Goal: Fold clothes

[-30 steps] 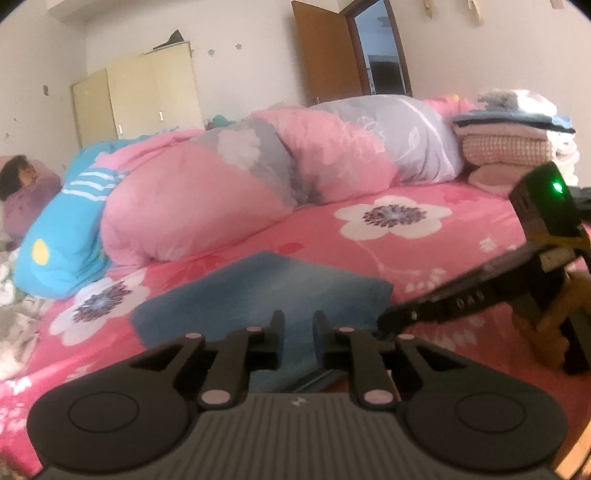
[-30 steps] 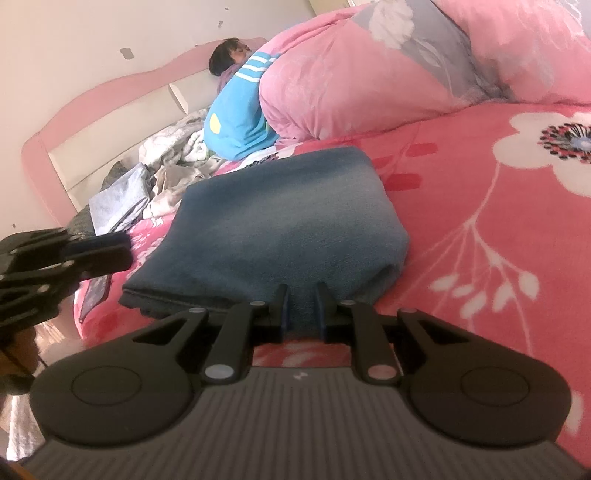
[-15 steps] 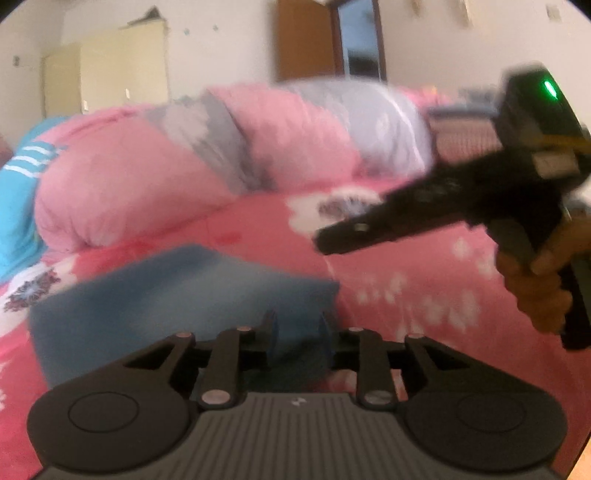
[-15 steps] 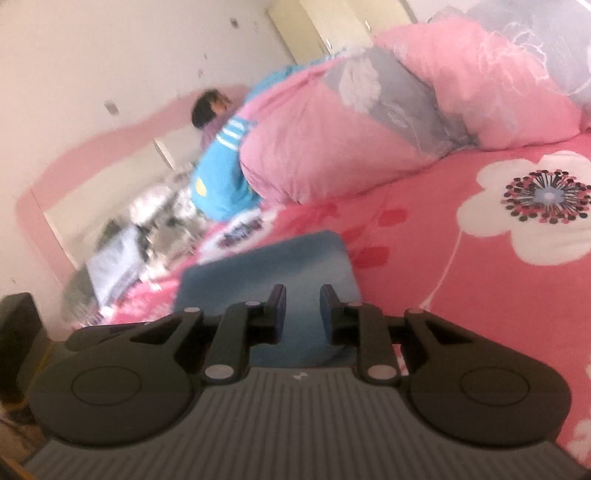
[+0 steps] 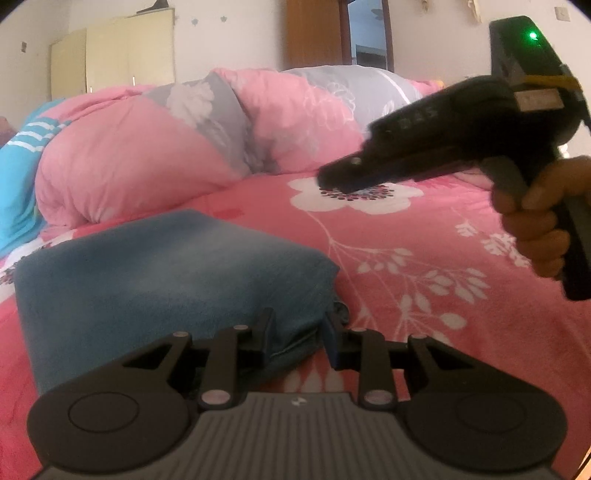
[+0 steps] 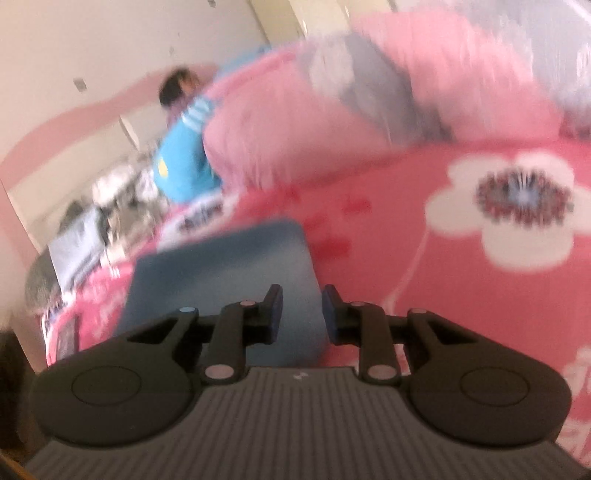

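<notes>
My blue fleece garment [image 5: 173, 266] lies folded flat at nine o'clock on the pink floral bedsheet [image 5: 424, 266]; left gripper [image 5: 299, 332] and right gripper [image 6: 301, 312] both gape empty.

Ahead of me a rolled pink-and-grey duvet [image 5: 155, 155] mid-frame, flowered pink bedsheet [image 5: 424, 266] lower right, cream wardrobe [image 5: 122, 51] upper left, brown door [image 5: 314, 33] top centre.

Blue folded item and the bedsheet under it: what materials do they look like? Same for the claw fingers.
Blue folded garment: looks like soft fleece or brushed knit, matte and fuzzy, with rounded thick fold edges.
Pink floral bedsheet: seems a thin printed woven fabric, flat and matte, with only shallow creases.
Left claw fingers: look like matte black moulded plastic, with silvery pivot pins.
</notes>
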Motion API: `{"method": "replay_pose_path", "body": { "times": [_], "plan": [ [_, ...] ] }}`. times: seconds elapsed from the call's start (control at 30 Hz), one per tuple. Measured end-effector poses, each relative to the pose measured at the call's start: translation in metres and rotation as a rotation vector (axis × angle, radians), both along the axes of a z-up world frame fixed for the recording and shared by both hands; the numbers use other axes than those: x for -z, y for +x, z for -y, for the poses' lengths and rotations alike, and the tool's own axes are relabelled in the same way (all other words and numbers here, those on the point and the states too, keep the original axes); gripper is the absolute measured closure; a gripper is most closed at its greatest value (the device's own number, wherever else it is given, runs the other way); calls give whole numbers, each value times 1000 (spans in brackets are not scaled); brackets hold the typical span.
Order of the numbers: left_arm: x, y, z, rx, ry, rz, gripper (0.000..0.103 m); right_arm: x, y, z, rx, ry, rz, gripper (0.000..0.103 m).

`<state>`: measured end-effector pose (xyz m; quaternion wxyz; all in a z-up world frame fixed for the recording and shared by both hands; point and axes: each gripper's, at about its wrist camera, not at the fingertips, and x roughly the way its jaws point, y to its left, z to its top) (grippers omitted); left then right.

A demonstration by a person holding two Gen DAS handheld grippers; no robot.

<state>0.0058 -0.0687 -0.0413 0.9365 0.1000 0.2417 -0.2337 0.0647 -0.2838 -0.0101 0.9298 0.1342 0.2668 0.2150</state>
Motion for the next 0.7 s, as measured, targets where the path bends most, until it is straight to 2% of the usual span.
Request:
{"method": "replay_pose_path", "body": {
  "times": [0.03, 0.17, 0.23, 0.3, 0.37, 0.6, 0.67, 0.7],
  "plan": [
    [0, 0, 0, 0, -3, 0, 74, -4, -1, -1, 5, 3, 28, 80],
    [1, 2, -2, -4, -17, -13, 74, 44, 22, -24, -41, -104, -95, 79],
    [0, 0, -4, -4, -34, -8, 74, 60, 22, -17, -38, -29, -107, 79],
    [-1, 1, -7, -7, -57, -14, 74, 53, 27, -8, -36, 16, -153, 78],
    [-1, -1, -10, -8, -75, -7, 74, 53, 26, -10, -43, 3, -138, 78],
    [-3, -5, -20, -18, -127, -6, 74, 2, 8, -14, 1, -6, 23, 78],
    [-4, -5, -19, -19, -125, -4, 74, -3, 4, -16, -3, -18, 64, 78],
    [-3, -5, -19, -19, -127, -5, 74, 5, 7, -19, -12, -28, 38, 78]
  ]
}}
